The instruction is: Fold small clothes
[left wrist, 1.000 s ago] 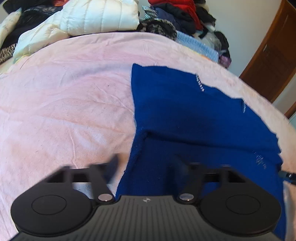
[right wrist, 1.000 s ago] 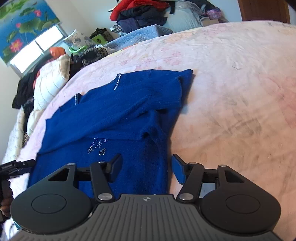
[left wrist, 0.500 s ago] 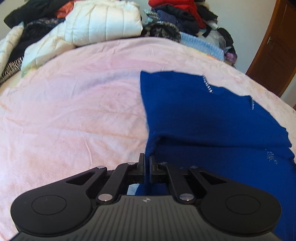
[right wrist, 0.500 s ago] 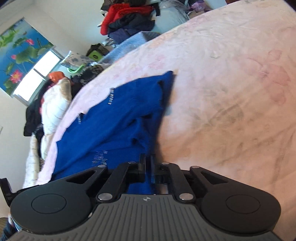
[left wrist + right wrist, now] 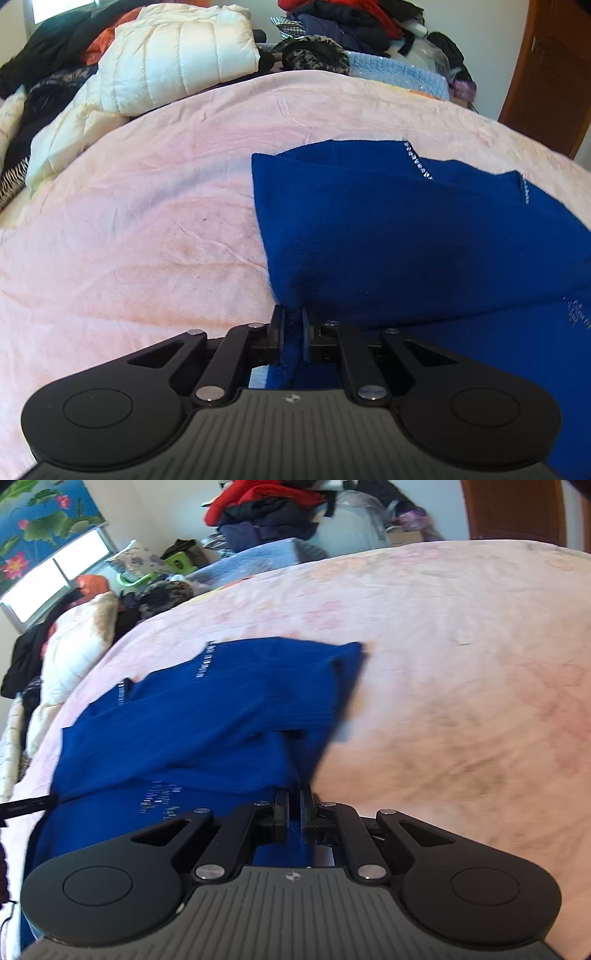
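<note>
Both handheld black two-finger grippers have just pinched shut on the near hem of a deep blue knitted sweater [image 5: 388,236], which lies partly folded on a wide bed covered in a pale pink, softly creased fleece blanket [image 5: 129,229]. A second ago each pair of jaws stood spread over the cloth; now the left gripper [image 5: 291,325] clamps the sweater's left near corner, with blue knit bunched between its pads, and the right gripper [image 5: 294,806], whose jaws were closing through the last half second, clamps the right near corner in the same way. The near edge looks raised off the blanket at both pinch points, and the right wrist view is smeared with motion. This probably means the grasp step is done and the next fold, carrying the near hem up and over toward the far edge, can begin.

The sweater is thick, matte and fuzzy, with a sleeve already laid across its body and short lines of small silvery beads [image 5: 417,162] near the neckline and chest. Beyond the bed's far edge sit a puffy cream quilted jacket [image 5: 177,55] and a jumbled heap of dark and red clothes [image 5: 266,506]. A brown wooden door [image 5: 550,66] stands at the right.
</note>
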The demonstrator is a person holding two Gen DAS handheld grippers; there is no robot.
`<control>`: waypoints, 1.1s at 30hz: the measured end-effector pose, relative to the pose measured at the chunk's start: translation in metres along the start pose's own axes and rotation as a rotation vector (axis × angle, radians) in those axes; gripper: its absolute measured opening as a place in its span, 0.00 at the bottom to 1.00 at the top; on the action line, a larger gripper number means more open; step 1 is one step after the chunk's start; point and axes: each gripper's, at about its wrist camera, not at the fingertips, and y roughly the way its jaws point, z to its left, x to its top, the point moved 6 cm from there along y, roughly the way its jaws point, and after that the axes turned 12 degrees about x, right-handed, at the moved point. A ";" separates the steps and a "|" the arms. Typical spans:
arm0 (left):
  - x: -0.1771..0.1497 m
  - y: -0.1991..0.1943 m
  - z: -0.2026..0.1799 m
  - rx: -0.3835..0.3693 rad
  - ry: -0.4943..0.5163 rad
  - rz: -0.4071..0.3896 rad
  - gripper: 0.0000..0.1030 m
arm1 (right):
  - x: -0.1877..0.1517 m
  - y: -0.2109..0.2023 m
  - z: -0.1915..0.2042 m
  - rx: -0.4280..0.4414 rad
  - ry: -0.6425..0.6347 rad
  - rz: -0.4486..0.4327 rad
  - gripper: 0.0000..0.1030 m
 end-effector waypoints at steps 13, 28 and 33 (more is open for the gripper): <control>-0.060 -0.081 0.029 0.042 0.021 -0.168 0.46 | -0.043 -0.068 0.009 0.186 0.128 -0.086 0.64; -0.242 -0.179 0.096 -0.273 -0.213 0.080 0.78 | -0.241 -0.193 0.023 0.416 0.424 0.152 0.67; -0.252 -0.177 0.096 -0.532 -0.365 0.220 0.79 | -0.258 -0.192 0.031 0.497 0.479 0.175 0.72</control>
